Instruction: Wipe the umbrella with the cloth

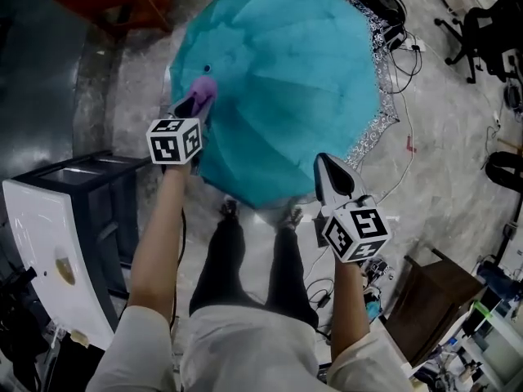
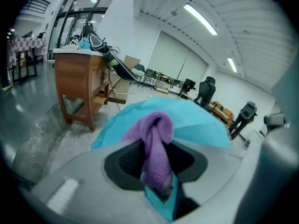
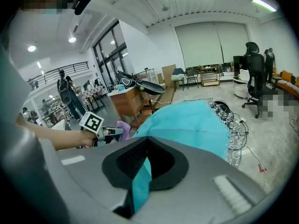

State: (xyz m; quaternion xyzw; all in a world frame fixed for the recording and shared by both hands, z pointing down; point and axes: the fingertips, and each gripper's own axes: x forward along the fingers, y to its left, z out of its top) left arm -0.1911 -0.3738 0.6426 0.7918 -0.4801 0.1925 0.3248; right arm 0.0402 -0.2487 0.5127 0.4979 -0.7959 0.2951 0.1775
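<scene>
Fabric: likely thin, limp, slick. Your R gripper (image 1: 328, 166) pinches umbrella (image 1: 286, 80) rim; grip there for tension. L gripper (image 1: 194, 104) clamps soft cloth (image 2: 156, 148); press lightly, ribs prob. flex.

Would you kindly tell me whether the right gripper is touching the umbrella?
Touching. In the right gripper view, the right gripper is shut on a fold of the teal umbrella, with the fabric pinched between its jaws.

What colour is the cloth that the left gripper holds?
The cloth is purple, clearest in the left gripper view.
</scene>
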